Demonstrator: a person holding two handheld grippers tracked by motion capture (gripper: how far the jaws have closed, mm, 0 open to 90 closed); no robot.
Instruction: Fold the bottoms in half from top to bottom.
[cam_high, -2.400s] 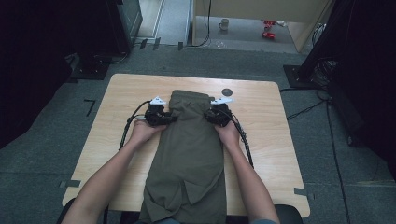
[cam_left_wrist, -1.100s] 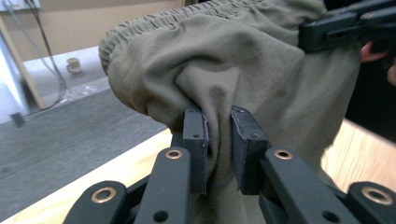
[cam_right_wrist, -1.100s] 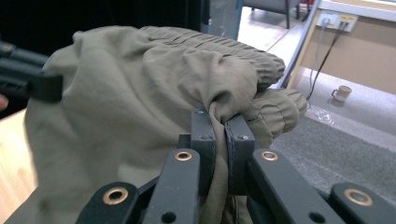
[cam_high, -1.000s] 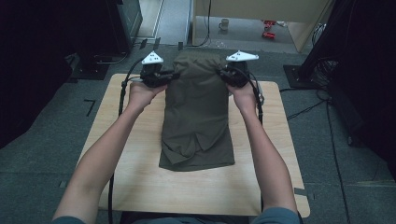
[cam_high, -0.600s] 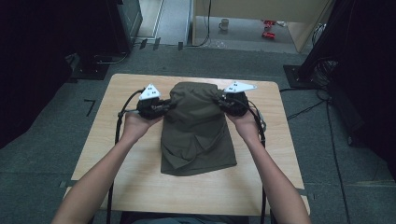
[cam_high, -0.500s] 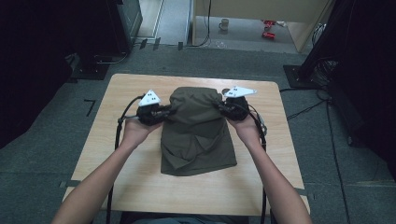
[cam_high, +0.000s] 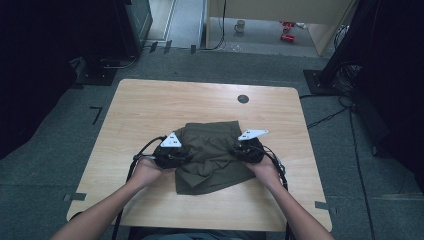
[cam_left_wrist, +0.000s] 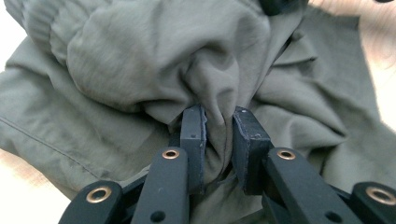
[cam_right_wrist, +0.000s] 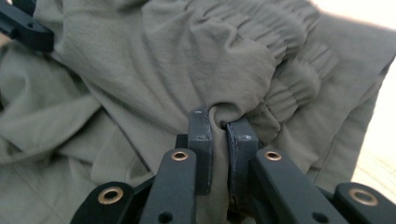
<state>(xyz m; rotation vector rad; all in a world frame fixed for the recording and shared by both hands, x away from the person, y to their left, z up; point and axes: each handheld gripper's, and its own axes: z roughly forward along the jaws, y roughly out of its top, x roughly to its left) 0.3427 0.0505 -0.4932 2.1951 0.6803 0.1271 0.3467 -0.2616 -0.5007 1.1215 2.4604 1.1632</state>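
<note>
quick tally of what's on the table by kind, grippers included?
Olive-green garment: 1
Handheld grippers: 2, left gripper and right gripper, each with its jaws pinched on the garment
Dark round spot on the wooden table, near its far edge: 1
Total: 4

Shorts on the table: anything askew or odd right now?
The shorts lie rumpled, waistband end bunched over the lower half. The fold looks uneven, not square. Left gripper and right gripper each pinch fabric. No damage visible.
</note>
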